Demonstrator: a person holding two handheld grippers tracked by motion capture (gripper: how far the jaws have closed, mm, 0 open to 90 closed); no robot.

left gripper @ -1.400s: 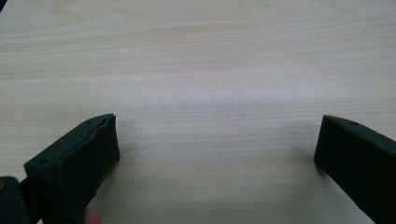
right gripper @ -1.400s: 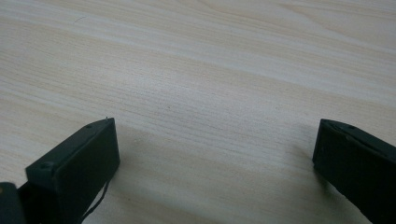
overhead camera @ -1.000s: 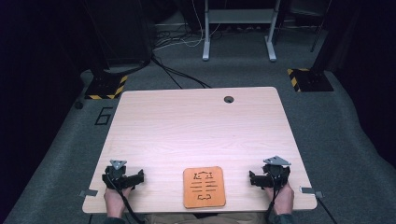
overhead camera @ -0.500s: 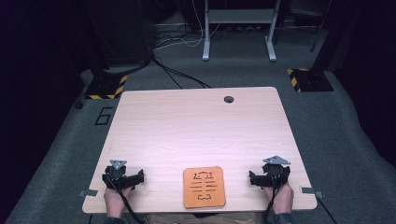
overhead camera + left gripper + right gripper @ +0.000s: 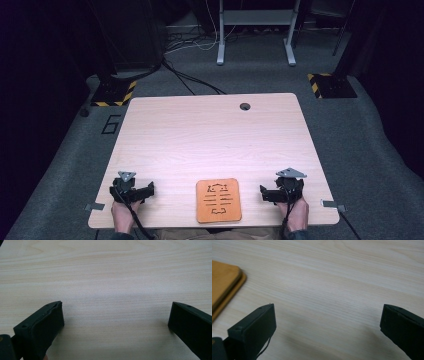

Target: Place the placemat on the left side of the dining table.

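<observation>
Comparing this moment with the two earlier high views, almost nothing has shifted: the left gripper [image 5: 133, 190] and the right gripper [image 5: 281, 190] rest at the same near corners of the counter [image 5: 210, 140], and the orange board [image 5: 218, 200] lies where it lay, flat near the front edge, between the two and touching neither. That stillness suggests the work has not begun, so the first reach is likely yet to come. Both grippers are released, their black jaws spread wide over bare wood in each gripper view and grasping nothing. The board is a thin rounded-corner slab, apparently wooden, with dark slots and curled cut-outs across its face; in the right gripper view its corner [image 5: 224, 285] looks like two stacked layers with softened edges. Pale, matt, wood-grain laminate covers the counter, with a round cable hole [image 5: 244, 106] near the far edge. Each jaw is a blocky, matt black pad.
</observation>
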